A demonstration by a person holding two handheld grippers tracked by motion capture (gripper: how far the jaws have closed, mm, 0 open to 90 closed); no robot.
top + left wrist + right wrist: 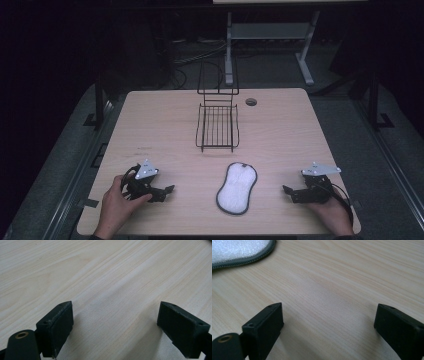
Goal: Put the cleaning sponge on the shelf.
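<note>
A white fluffy pad with a dark grey edge (237, 188) lies flat near the table's front, between my two hands; its corner (239, 250) appears at the top left of the right gripper view. A black wire rack (217, 125) stands behind it at mid table, with a tall wire back. My left gripper (167, 191) rests on the table at the front left, pointing right toward the pad, jaws wide apart over bare wood (115, 322). My right gripper (287, 190) rests at the front right, pointing left toward the pad, open with nothing between its jaws (328, 327).
The light wooden table (280, 130) has a round cable hole (251, 102) at the back right of the rack. Beyond the far edge stand a desk's metal legs (229, 50) and loose cables on a dark floor.
</note>
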